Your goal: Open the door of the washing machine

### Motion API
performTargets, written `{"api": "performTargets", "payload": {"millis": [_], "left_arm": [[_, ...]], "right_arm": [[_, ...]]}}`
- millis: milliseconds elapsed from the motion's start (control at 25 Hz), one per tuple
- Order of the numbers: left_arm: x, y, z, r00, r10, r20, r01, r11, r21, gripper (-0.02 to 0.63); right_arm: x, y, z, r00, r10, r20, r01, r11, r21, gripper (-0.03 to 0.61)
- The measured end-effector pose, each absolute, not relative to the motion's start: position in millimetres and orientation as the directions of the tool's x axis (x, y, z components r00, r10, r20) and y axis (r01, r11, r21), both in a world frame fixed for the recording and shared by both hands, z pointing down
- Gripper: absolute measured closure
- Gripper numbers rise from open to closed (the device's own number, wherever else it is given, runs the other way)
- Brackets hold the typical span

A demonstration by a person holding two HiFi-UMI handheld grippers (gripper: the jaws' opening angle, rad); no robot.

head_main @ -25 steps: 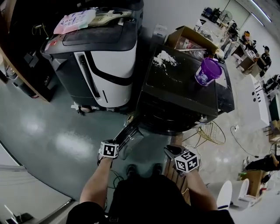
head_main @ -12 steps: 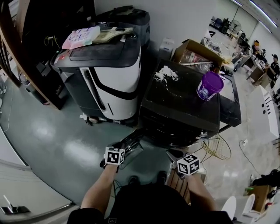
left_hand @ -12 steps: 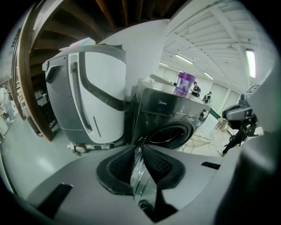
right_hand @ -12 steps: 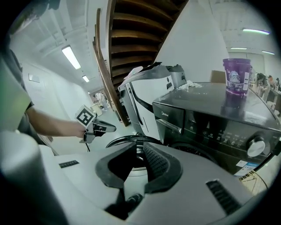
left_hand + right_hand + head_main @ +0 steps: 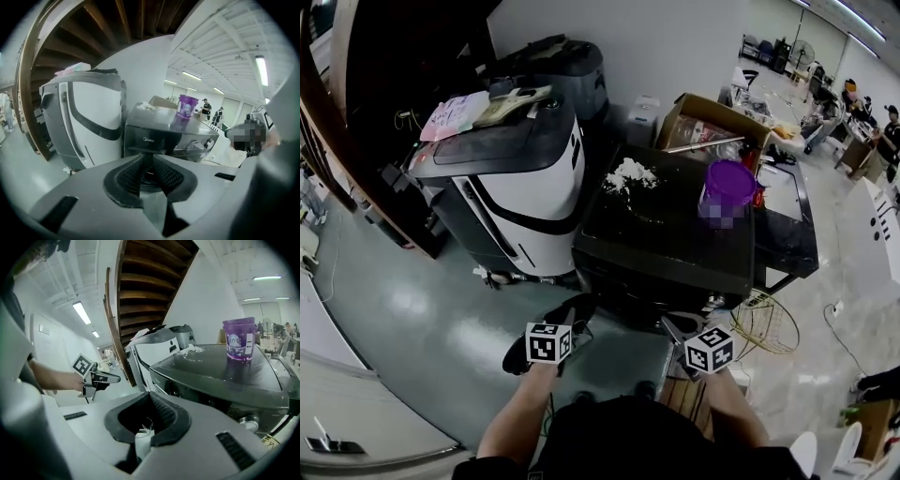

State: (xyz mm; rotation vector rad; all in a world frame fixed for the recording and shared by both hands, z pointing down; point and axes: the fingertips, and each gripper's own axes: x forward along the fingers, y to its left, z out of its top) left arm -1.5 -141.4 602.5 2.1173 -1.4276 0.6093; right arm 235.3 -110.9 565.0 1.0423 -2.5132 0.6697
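The dark washing machine [image 5: 666, 234] stands in front of me with a purple tub [image 5: 727, 192] and white powder [image 5: 628, 173] on its lid. Its front panel [image 5: 154, 138] faces the left gripper view; I cannot make out how its door stands. My left gripper [image 5: 572, 311] hovers in the air off the machine's front left corner, jaws nearly together with nothing between them. My right gripper [image 5: 671, 325] hangs near the front edge, further right. Its jaws have just been closing and hold nothing. The right gripper view shows the left gripper [image 5: 111, 378] off to its left.
A white and dark-grey machine [image 5: 520, 178] stands close on the washer's left, with packets on top. A cardboard box [image 5: 708, 122] sits behind the washer and a wire basket [image 5: 769, 323] on the floor to its right. People work at the far right.
Both grippers have risen and drawn back a little from the machine's front. The shiny door panel seen at the front left corner earlier no longer shows beside the left gripper.
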Motion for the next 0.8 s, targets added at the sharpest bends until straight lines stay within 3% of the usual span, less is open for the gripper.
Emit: {"api": "performTargets", "payload": {"millis": [560, 800], "left_arm": [[107.7, -169.6, 493.9, 0.395, -0.818, 0.417, -0.918, -0.374, 0.137, 0.571], [137.7, -178.0, 441.0, 0.503, -0.827, 0.252, -0.862, -0.501, 0.074, 0.589]], "right_arm": [[306.1, -128.0, 499.2, -0.709, -0.602, 0.367, -0.692, 0.694, -0.199, 0.562], [321.4, -140.8, 460.9, -0.675, -0.688, 0.266, -0.737, 0.649, -0.189, 0.563]]}}
